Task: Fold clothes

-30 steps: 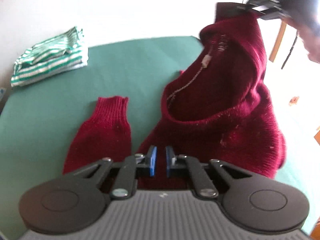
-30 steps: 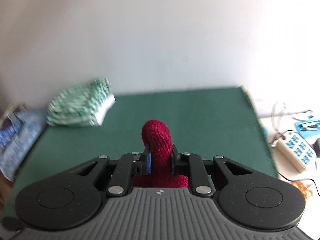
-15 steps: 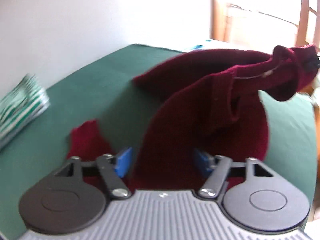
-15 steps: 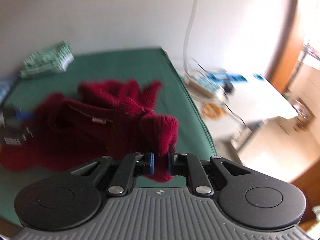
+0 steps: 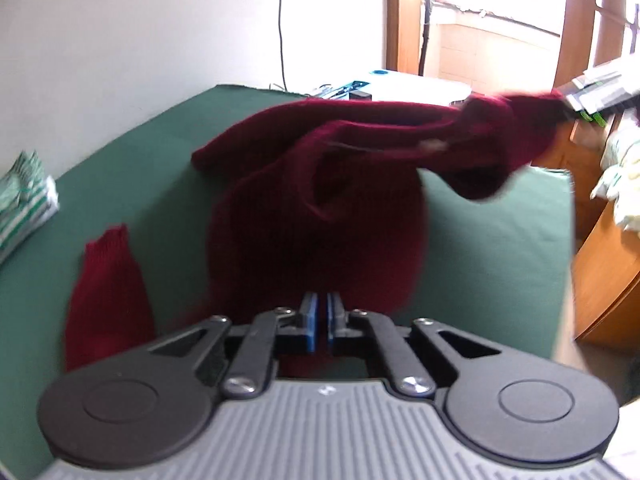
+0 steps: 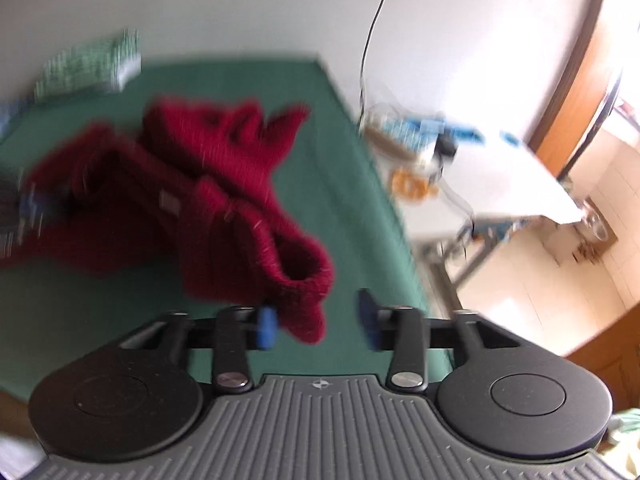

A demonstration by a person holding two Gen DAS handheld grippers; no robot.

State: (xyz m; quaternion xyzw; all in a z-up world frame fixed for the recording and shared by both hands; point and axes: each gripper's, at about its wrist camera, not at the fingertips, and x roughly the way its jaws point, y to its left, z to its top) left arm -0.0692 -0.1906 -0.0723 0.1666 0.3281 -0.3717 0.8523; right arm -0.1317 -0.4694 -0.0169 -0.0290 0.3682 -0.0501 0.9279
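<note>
A dark red knit sweater (image 5: 320,220) lies bunched on the green table cover (image 5: 500,240), one sleeve (image 5: 108,292) flat at the left. My left gripper (image 5: 319,320) is shut on the sweater's near edge, which rises straight from its blue pads. The far end stretches up to my right gripper (image 5: 592,96) at the upper right. In the right wrist view the right gripper (image 6: 316,322) has its jaws opening wide. A rolled end of the sweater (image 6: 224,184) hangs between them, touching only the left pad (image 6: 266,328). The left gripper (image 6: 24,204) is a blur at the far left.
A folded green-and-white striped garment (image 5: 24,200) sits at the table's far left corner (image 6: 88,64). Right of the table's edge stands a white side table (image 6: 500,176) with a power strip and cables. Wooden furniture (image 5: 608,272) stands close at the right.
The right gripper carried its end of the sweater across to the right, then spread its jaws off it. The left gripper opened, moved and shut again on the sweater's edge.
</note>
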